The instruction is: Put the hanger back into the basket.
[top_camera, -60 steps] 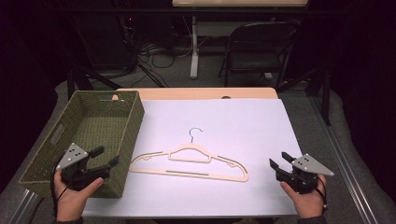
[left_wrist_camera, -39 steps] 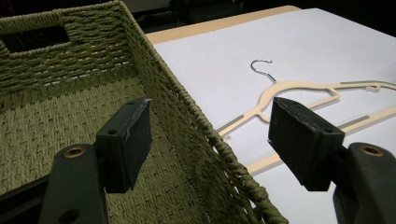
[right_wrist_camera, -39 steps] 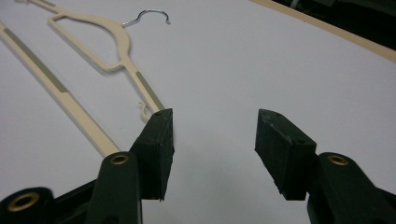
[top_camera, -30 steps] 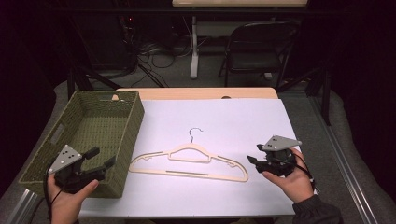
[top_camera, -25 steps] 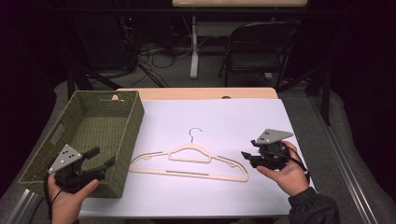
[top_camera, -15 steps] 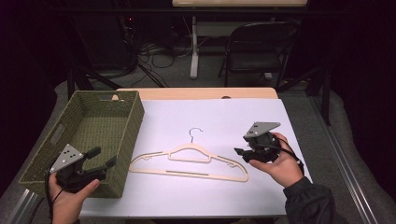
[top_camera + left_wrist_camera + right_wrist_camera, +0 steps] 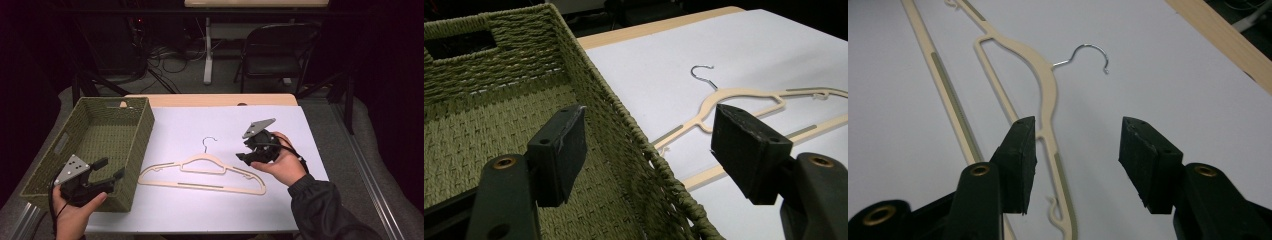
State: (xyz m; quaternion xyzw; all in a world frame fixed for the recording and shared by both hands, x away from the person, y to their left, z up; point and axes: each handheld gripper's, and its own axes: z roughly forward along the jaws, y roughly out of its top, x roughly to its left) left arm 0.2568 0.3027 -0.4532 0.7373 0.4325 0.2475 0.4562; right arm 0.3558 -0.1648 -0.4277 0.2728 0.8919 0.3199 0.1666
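1. The hanger [image 7: 202, 172], cream plastic with a metal hook, lies flat on the white sheet covering the tabletop [image 7: 310, 125], just right of the woven basket [image 7: 95, 145] and apart from it; its hook points toward the far edge.
2. The right gripper [image 7: 239, 156] hovers at the hanger's right arm, its jaws spread wide but just now closing a little; in the right gripper view the right gripper [image 7: 1075, 155] has nothing between the pads, and the hanger [image 7: 1045, 90] passes under the left pad (contact cannot be told).
3. The left gripper [image 7: 112, 170] sits at the basket's near right corner, jaws wide and empty; in the left gripper view they straddle the basket [image 7: 624, 130] rim without pressing it.
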